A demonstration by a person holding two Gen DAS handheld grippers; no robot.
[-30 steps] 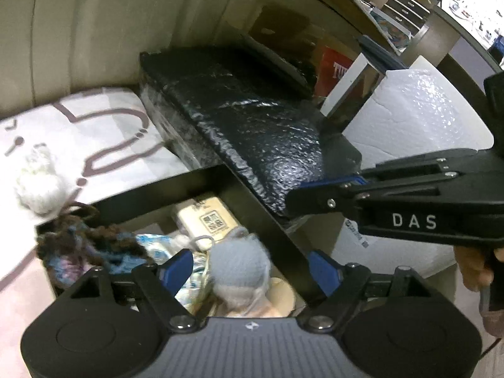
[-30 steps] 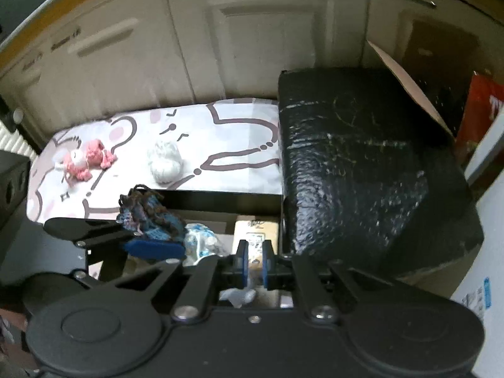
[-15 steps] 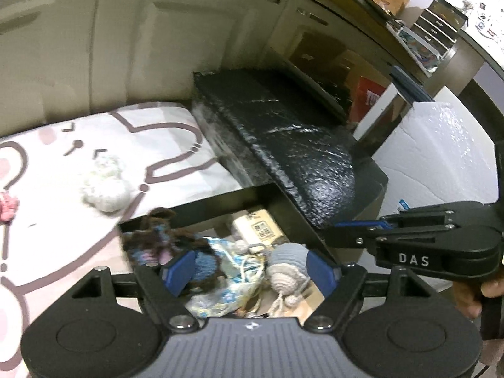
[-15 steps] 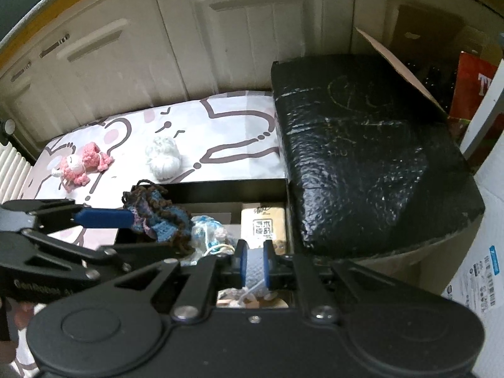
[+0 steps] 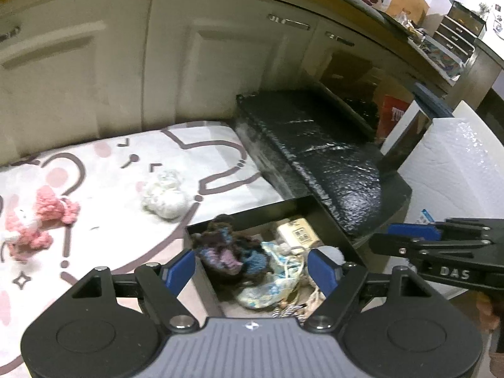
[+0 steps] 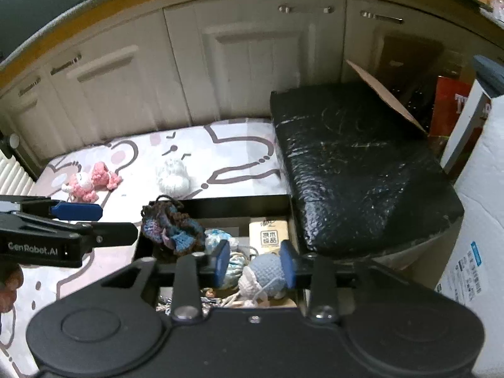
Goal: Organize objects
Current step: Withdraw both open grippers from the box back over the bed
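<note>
A black bin (image 6: 220,203) (image 5: 252,211) holds a light blue crochet doll (image 6: 264,267) (image 5: 334,253), a beige card box (image 6: 267,233) and other soft items. A brown and blue crochet piece (image 6: 170,226) (image 5: 226,249) hangs over the bin's left rim. My right gripper (image 6: 255,264) is above the bin and its jaws are opening. The doll shows between the pads, lying in the bin. My left gripper (image 5: 252,267) hovers open over the bin's left edge, holding nothing. On the mat (image 5: 110,170) lie a white crochet ball (image 5: 163,192) (image 6: 173,176) and a pink crochet toy (image 5: 34,220) (image 6: 91,182).
A black wrapped package (image 6: 356,163) (image 5: 315,151) butts against the bin's right side. A white bubble-wrapped parcel (image 5: 456,170) stands further right. Cream cabinet doors (image 6: 252,63) close off the back of the mat.
The right jaws went from shut to apart, and the blue doll now lies in the bin. Both grippers drew back and up, bringing the pink toy into the left view.
</note>
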